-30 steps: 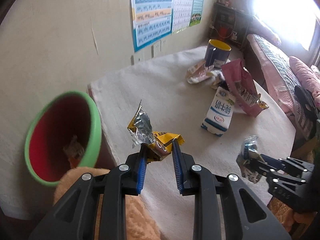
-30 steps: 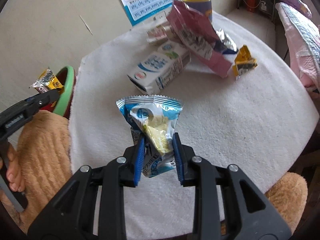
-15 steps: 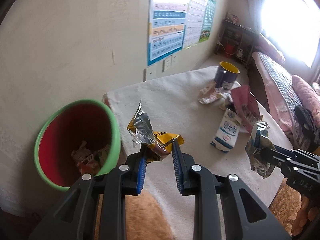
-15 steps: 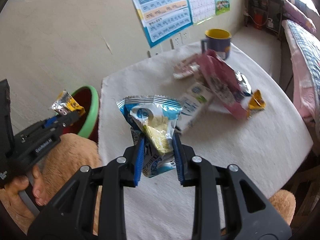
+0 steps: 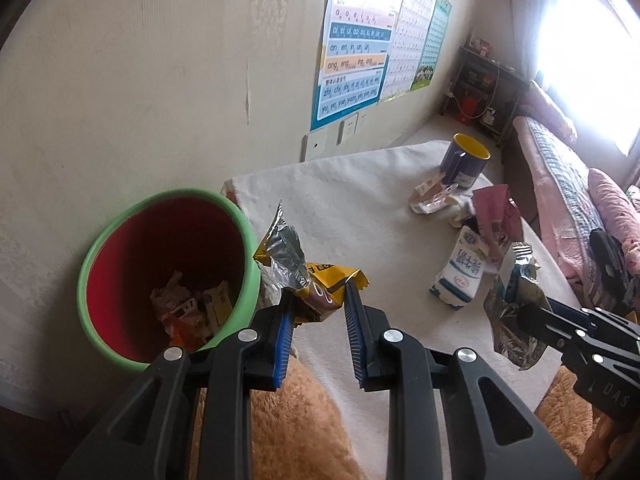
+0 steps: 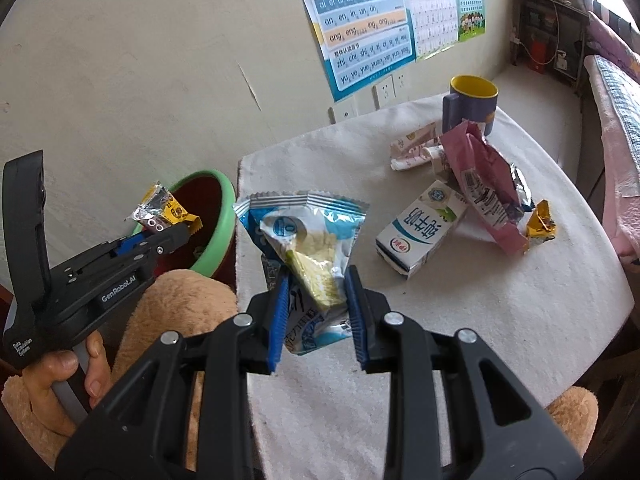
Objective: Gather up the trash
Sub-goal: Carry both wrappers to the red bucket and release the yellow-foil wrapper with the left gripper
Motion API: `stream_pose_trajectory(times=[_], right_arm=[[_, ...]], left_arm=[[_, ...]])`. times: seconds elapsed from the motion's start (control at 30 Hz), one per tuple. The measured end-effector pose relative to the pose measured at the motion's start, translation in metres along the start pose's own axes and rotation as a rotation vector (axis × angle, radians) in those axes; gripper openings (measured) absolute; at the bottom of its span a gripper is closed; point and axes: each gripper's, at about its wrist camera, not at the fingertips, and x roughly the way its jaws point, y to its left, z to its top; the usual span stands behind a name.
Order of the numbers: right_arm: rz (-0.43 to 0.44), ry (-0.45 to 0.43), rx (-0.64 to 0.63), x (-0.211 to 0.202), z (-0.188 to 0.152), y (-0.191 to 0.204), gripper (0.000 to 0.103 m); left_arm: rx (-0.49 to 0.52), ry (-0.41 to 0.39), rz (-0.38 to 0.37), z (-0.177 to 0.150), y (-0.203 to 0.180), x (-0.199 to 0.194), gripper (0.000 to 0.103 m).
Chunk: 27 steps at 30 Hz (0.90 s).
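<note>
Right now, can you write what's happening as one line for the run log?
left gripper: shut on yellow wrapper | right gripper: shut on blue wrapper | bin: beside table | milk carton: on table

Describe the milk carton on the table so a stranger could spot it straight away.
Start at the round table under its white cloth, then find the clump of litter in front of the yellow-lined mug. The milk carton lies on its side beside the pink bag, the only boxy piece there: white with blue lettering, unlike the crumpled wrappers around it.
</note>
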Motion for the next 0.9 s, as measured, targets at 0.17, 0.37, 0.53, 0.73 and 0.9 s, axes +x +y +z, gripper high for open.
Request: stream_pose_trajectory(times=[0.17,0.37,0.53,0.73,0.9], right_arm=[[0.01,-0.018,0.0,-0.012,-0.007,0.005,0.027],[0.014,-0.036,-0.005,-0.023,-0.006,0.011,0.027],[0.017,-0.026,-0.011,-0.022,-0.003,0.016,0.027],[0.026,-0.002,-0.018,-0.015,0.008,0.025,0.027],[0.03,0.02,-0.041,-0.006,0.019,0.037,0.027]], left_arm=[[0.009,-0.011,-0.018,-0.002,-0.006,-0.014,0.022],[0.012,-0.025,-0.022,-0.004,-0.006,-0.027,0.022],[0.003,-0.023,-0.022,-0.002,-0.001,-0.033,0.022],[-0.008,-0.017,-0.014,0.006,0.01,-0.037,0.022],[-0.035,-0.013,0.003,0.015,0.027,-0.037,0.022]])
